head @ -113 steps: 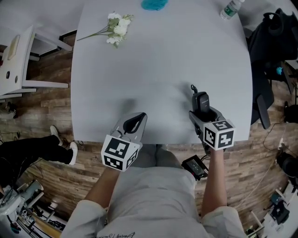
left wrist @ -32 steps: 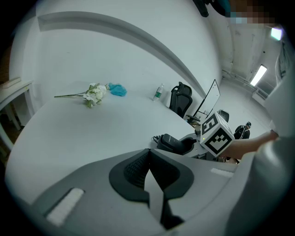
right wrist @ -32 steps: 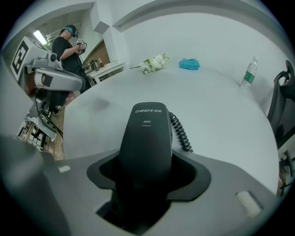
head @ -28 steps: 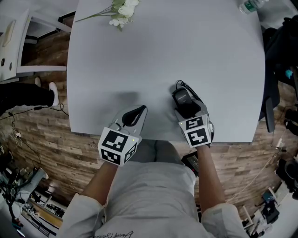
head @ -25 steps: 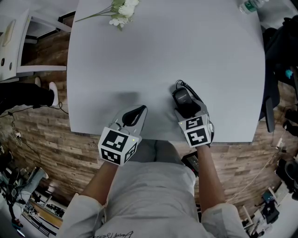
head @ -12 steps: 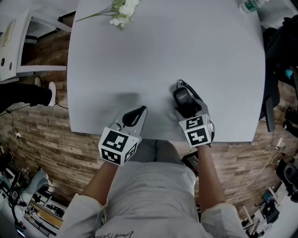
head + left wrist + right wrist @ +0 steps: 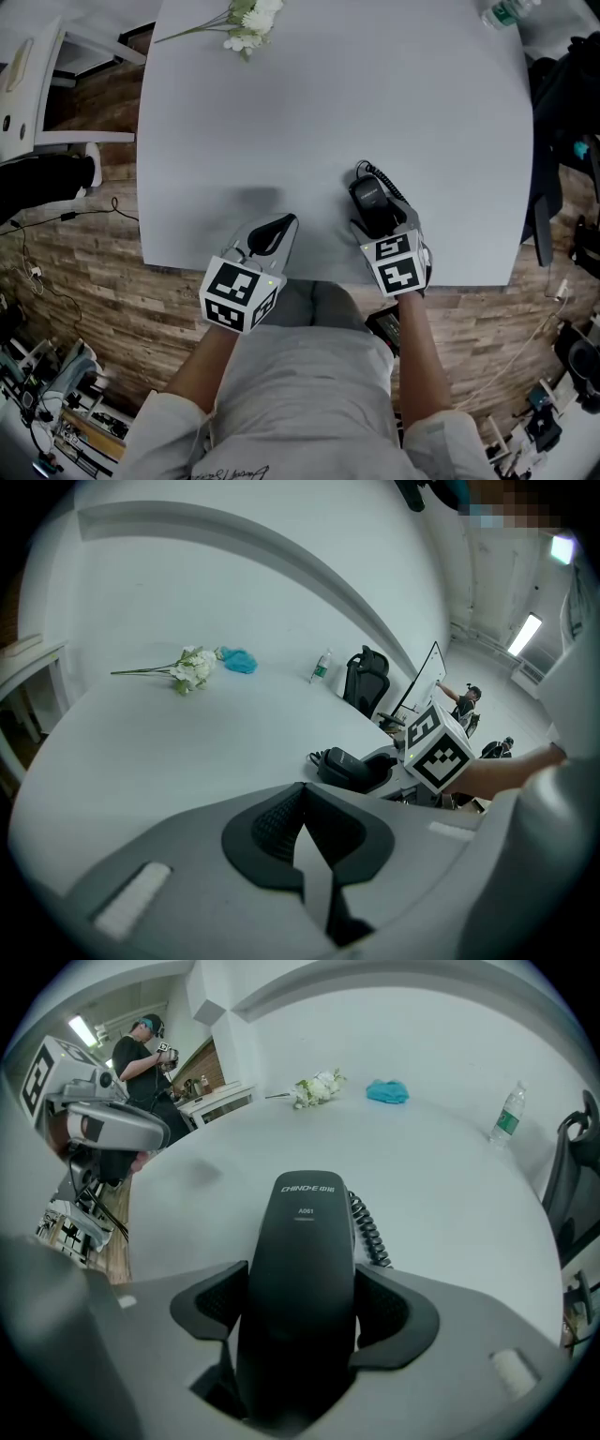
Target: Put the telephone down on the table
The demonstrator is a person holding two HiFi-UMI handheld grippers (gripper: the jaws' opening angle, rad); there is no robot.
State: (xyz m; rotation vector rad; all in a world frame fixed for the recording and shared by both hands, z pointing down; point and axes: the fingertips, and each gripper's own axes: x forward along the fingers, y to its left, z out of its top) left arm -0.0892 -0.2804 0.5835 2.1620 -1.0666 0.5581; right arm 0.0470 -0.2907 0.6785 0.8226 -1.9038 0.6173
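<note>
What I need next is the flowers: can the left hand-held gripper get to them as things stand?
Probably yes: the left hand-held gripper is shut, empty, and only bare table lies between it and the flowers.

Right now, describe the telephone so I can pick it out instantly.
Look at the pale table, along its near edge, right of centre. The telephone lies there: a black handset with a coiled cord, unlike the white flowers and bottle at the far end.
</note>
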